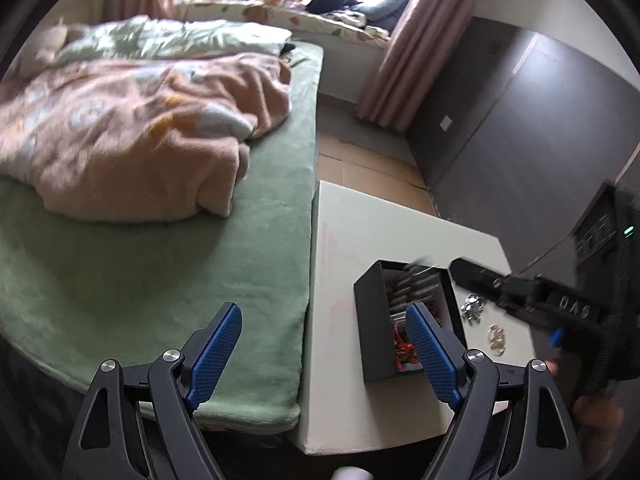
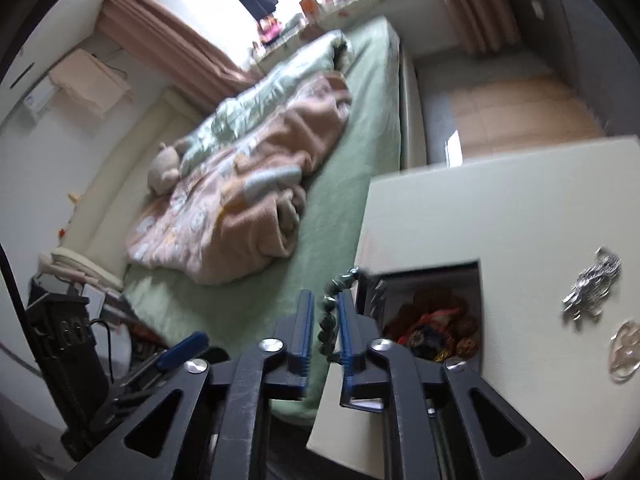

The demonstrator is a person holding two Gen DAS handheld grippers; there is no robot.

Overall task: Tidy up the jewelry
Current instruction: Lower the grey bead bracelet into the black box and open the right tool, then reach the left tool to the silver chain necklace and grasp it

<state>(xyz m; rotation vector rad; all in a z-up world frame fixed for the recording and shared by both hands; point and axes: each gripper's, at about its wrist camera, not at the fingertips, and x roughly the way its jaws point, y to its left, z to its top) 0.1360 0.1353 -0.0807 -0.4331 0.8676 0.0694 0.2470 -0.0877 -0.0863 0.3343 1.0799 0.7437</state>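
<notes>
Beads [image 2: 329,312] hang between your right tongs [image 2: 325,320], whose pads stand slackened around them, left of the box [image 2: 420,280]. Your left tongs [image 1: 324,344] gape, released. Risk: dropped here, the beads miss the box and land on the bed [image 2: 360,184].

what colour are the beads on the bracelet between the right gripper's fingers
Green, a mottled jade-like shade. The beaded bracelet shows best in the right wrist view.
</notes>
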